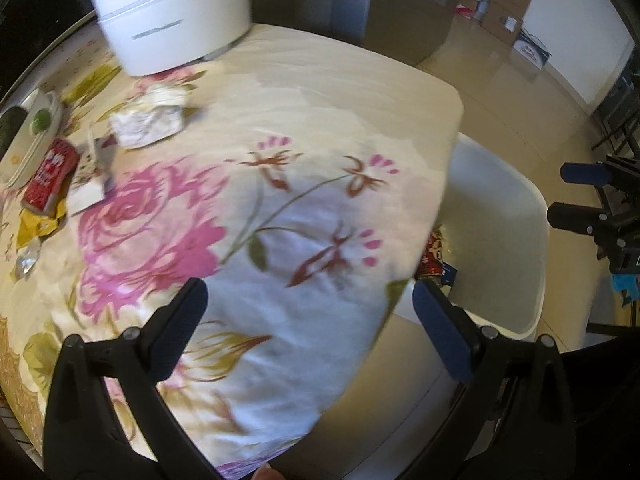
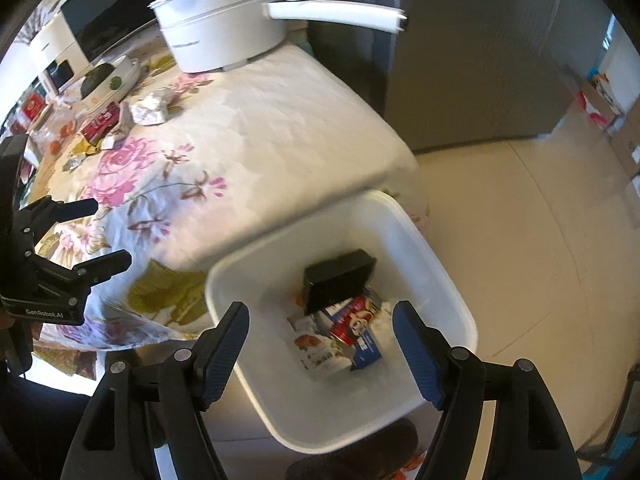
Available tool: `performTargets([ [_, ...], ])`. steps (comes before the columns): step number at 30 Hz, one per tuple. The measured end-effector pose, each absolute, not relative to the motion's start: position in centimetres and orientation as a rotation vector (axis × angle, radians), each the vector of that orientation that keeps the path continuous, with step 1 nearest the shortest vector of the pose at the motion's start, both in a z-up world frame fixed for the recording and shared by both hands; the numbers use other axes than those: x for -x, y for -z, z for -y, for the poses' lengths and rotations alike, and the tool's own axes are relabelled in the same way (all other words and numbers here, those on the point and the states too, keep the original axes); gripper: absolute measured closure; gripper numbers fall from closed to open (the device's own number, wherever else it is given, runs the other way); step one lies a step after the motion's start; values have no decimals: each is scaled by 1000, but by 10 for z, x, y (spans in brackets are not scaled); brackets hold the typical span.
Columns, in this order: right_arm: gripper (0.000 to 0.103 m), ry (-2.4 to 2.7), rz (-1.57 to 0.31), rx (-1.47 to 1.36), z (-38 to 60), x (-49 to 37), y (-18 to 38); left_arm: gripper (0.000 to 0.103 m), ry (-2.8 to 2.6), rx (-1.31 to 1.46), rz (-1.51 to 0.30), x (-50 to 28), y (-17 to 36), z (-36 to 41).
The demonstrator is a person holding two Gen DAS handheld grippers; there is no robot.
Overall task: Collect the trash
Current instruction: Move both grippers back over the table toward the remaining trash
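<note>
The right gripper is held above the white rectangular plastic bin that stands on the floor just beside the worktop; its jaws are wide apart and nothing is between them. A black flat box is seen inside the bin, above several printed cartons and wrappers; whether it rests or is falling cannot be told, since it is blurred. The left gripper is over the flowered tablecloth near the corner of the worktop, its jaws also apart and empty.

The trash not yet collected is gathered at the far side of the worktop: a crumpled ball of silver foil, a red printed can lying on its side, a torn white paper wrapper, a yellow crumpled wrapper and a small piece of clear plastic.

The foil ball is judged light and soft; it can be pinched across its middle and will deform. The can is probably stiff, smooth and apt to roll, so it is better taken across its round body. The thin wrappers are best seized at a raised fold.
</note>
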State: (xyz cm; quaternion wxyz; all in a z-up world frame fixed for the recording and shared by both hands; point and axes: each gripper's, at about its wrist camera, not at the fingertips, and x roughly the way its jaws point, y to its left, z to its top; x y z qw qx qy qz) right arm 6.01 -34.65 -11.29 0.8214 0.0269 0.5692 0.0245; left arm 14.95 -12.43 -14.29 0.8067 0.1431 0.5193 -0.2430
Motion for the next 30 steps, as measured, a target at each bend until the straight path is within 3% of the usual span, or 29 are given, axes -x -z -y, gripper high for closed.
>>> performTargets([
  [19,23,-123,-1142,8,260,-107,99,1,311,-151,-1069,-173,128,14],
  [30,22,-170,-1090,-10,214,-151,104,1,136,-99,-899,-214,113,-57],
])
